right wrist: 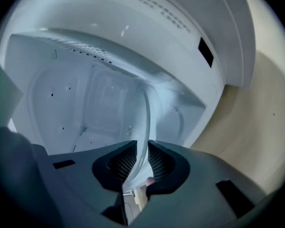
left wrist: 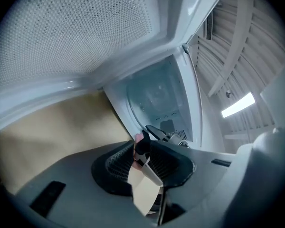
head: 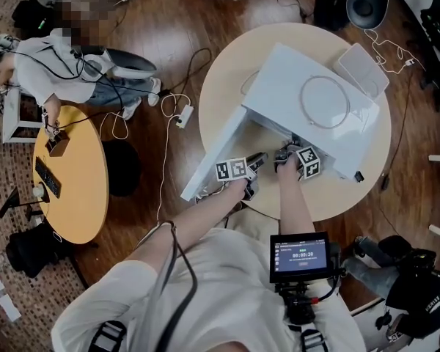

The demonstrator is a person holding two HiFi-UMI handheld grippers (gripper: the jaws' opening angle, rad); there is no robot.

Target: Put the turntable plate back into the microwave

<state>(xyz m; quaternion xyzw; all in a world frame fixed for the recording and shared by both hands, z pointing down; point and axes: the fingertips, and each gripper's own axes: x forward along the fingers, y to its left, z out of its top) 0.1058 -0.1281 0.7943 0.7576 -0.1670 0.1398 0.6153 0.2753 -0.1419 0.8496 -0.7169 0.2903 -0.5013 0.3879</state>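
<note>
From the head view we see the white microwave (head: 308, 86) on the round table (head: 224, 79). Its door (head: 213, 156) is swung out to the left so the mouth is free, and the left gripper (head: 258, 163) and right gripper (head: 284, 155) sit side by side at that mouth. In the left gripper view the turntable plate (left wrist: 154, 96) shows tilted in the cavity; this claw's jaws stand partly apart with something dark between them, and we cannot tell whether they bear on the plate. In the right gripper view the jaws are nearly together, clamped on the plate's near rim, which runs edge-on into the cavity, tilted, we judge, to clear the opening before it is laid flat
</note>
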